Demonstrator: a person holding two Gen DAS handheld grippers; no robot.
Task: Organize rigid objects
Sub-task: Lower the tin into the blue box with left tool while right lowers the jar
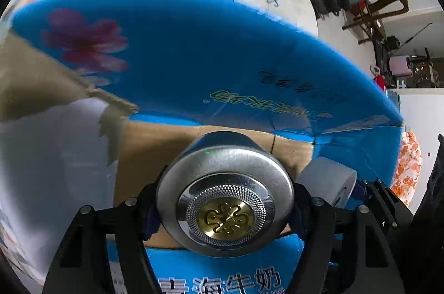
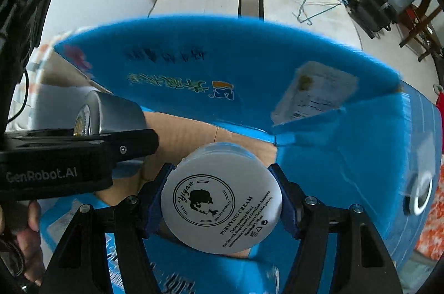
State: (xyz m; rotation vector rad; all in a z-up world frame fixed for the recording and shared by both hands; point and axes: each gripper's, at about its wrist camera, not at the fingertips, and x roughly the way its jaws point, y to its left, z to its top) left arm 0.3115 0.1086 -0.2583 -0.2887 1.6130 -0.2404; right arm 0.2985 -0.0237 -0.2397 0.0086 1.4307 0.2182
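In the left wrist view, the left gripper [image 1: 226,213] was held over the open blue carton [image 1: 208,52], its far flap standing up behind. The fingers [image 1: 151,219] were closed on a round silver jar [image 1: 224,199], pressing its sides, with the gold-centred lid facing the camera. The jar hung above the carton's brown cardboard floor [image 1: 155,152], probably so it could be set down inside. Just to the right of the silver jar, also over the carton, the white jar [image 1: 327,183] showed.

In the right wrist view, the right gripper [image 2: 223,198] likewise hovered over the carton [image 2: 249,66]. Its fingers [image 2: 287,208] were partly closed, clamping a white cream jar [image 2: 222,199] by its sides, the printed lid toward the camera. The jar sat above the carton's cardboard floor [image 2: 180,133], seemingly ready for placing. The left gripper [image 2: 83,152] reached in over the carton's left part, carrying the silver jar [image 2: 111,113], and a hand [image 2: 25,235] showed beneath it.
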